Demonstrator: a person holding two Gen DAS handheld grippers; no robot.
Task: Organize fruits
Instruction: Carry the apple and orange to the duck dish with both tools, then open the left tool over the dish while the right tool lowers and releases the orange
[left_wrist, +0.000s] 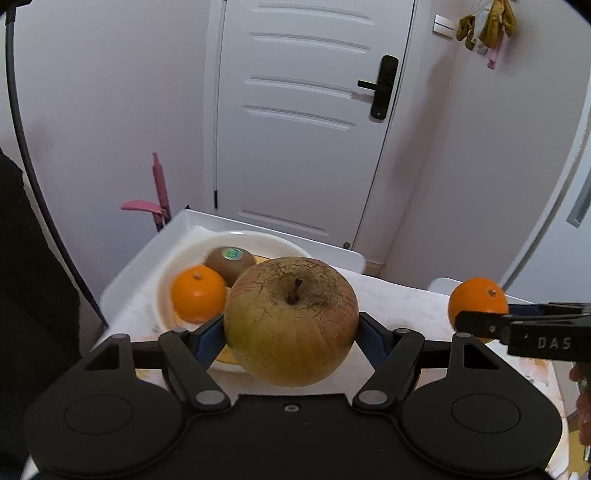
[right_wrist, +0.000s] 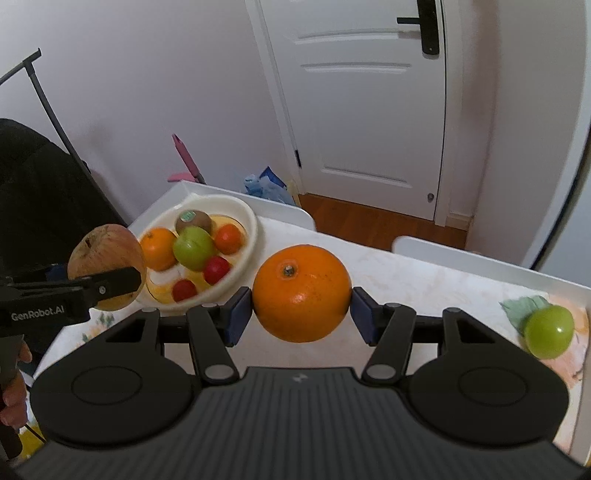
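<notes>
My left gripper (left_wrist: 291, 328) is shut on a large russet yellow-red apple (left_wrist: 291, 320) and holds it above the table, near the white bowl (left_wrist: 258, 240). My right gripper (right_wrist: 301, 312) is shut on an orange (right_wrist: 301, 293), held above the table to the right of the bowl (right_wrist: 251, 236). The bowl holds an orange (right_wrist: 158, 248), a kiwi (right_wrist: 194, 220), a green apple (right_wrist: 194, 247) and small red and orange fruits. In the left wrist view the right gripper's orange (left_wrist: 478, 301) shows at the right. A second green apple (right_wrist: 548, 330) lies on the table at the far right.
The white table (right_wrist: 406, 273) has a raised rim. A white door (left_wrist: 306, 122) and a wall stand behind it. A pink object (left_wrist: 159, 199) leans at the table's far left corner. A blue bag (right_wrist: 266, 186) lies on the floor behind.
</notes>
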